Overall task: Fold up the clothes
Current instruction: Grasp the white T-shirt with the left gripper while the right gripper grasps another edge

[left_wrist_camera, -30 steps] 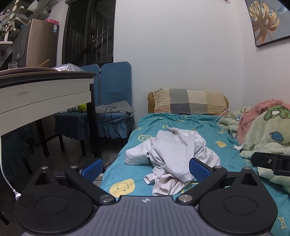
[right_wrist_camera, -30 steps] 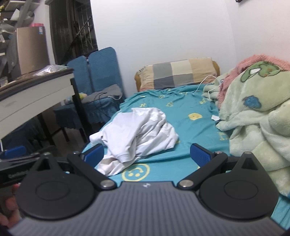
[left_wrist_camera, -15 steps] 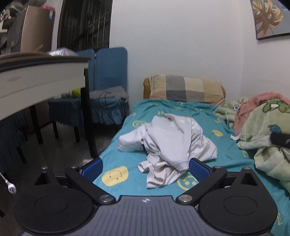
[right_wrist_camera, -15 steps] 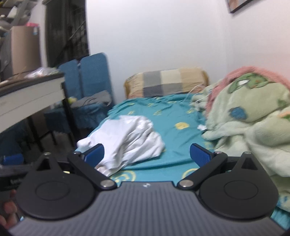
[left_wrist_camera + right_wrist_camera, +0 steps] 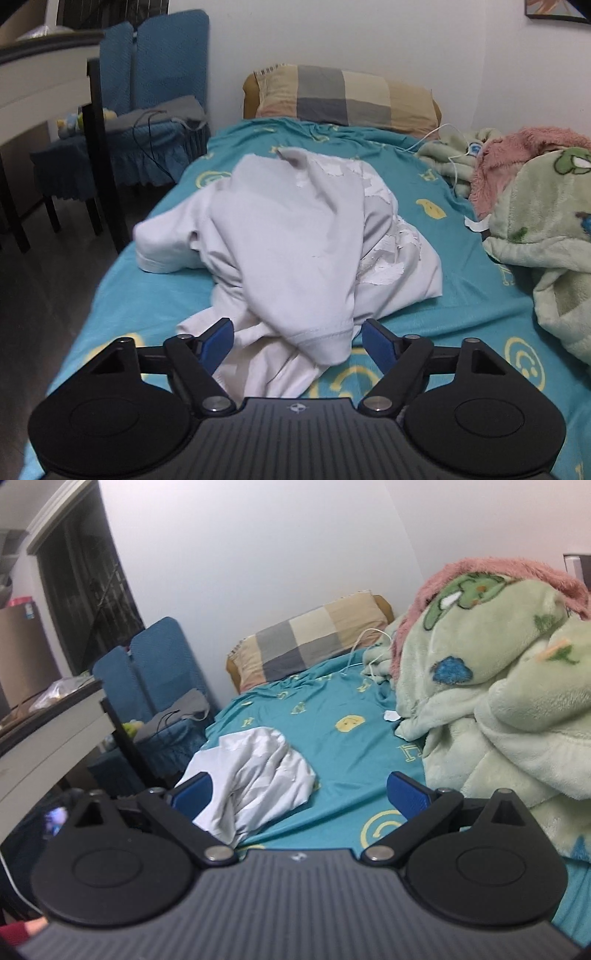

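A crumpled white garment (image 5: pixel 288 236) lies in a heap on the teal smiley-print bed sheet (image 5: pixel 443 306). My left gripper (image 5: pixel 297 343) hangs low over the heap's near end. Its jaws are closing, with the garment's hemmed edge between the blue pads (image 5: pixel 218 341), which do not press on the cloth. In the right wrist view the same garment (image 5: pixel 255 771) lies left of centre on the sheet (image 5: pixel 332 709). My right gripper (image 5: pixel 301 794) stands wide open above the bed, tilted, with nothing gripped; its left pad overlaps the garment's edge in the picture.
A checked pillow (image 5: pixel 343 98) lies at the head of the bed. A bulky green and pink blanket (image 5: pixel 546 221) fills the bed's right side, with a white cable (image 5: pixel 443 136) beside it. Left of the bed stand a blue chair (image 5: pixel 159 96) and a desk (image 5: pixel 40 85).
My left gripper came forward and down to the garment's near hem, and its jaws narrowed. The right gripper's view shifted right and rolled; its jaws stayed wide.
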Action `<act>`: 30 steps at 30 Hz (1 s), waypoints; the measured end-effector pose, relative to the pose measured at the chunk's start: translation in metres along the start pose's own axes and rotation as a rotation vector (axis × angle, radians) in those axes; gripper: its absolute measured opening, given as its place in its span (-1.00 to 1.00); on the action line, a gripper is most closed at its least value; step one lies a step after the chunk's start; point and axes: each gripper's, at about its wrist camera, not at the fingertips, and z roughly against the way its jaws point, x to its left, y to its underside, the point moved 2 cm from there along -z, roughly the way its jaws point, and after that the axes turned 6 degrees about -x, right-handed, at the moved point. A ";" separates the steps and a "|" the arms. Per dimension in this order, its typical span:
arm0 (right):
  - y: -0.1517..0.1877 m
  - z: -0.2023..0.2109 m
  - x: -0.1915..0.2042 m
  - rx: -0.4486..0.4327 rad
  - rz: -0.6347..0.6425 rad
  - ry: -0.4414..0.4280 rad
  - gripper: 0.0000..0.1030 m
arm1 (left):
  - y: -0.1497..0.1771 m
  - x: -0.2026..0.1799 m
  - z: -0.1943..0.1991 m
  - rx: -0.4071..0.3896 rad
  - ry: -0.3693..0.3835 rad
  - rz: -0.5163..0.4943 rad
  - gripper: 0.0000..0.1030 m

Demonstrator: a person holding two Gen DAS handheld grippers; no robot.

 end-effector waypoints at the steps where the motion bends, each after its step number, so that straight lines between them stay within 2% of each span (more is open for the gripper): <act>1: 0.000 -0.005 -0.003 0.008 0.002 0.003 0.99 | 0.000 -0.001 -0.011 0.016 0.000 0.007 0.33; 3: 0.002 -0.014 -0.008 0.015 0.004 0.021 0.95 | 0.000 -0.003 -0.031 0.039 -0.005 0.010 0.06; 5: 0.004 -0.020 -0.014 0.018 -0.003 0.043 0.95 | -0.003 -0.005 -0.037 0.036 -0.004 0.004 -0.34; 7: 0.007 -0.025 -0.018 0.031 -0.008 0.051 0.88 | -0.008 -0.007 -0.038 0.017 0.000 -0.004 -0.54; 10: 0.009 -0.029 -0.020 0.049 -0.016 0.052 0.66 | -0.024 -0.009 -0.015 -0.061 0.030 -0.006 -0.65; 12: 0.010 -0.029 -0.019 0.051 -0.013 0.056 0.58 | -0.037 -0.012 0.004 -0.103 0.066 -0.006 -0.69; 16: 0.009 -0.024 -0.015 0.030 0.004 0.062 0.54 | -0.065 -0.018 0.053 -0.204 0.156 0.002 -0.73; 22: 0.005 -0.015 -0.007 0.009 0.022 0.029 0.29 | -0.099 -0.027 0.150 -0.305 0.335 0.099 -0.74; 26: 0.006 -0.006 0.007 0.007 0.036 -0.064 0.14 | -0.119 -0.025 0.214 -0.381 0.472 0.146 -0.74; 30: 0.011 -0.001 0.029 0.032 0.054 -0.190 0.08 | -0.122 -0.011 0.237 -0.422 0.554 0.171 -0.74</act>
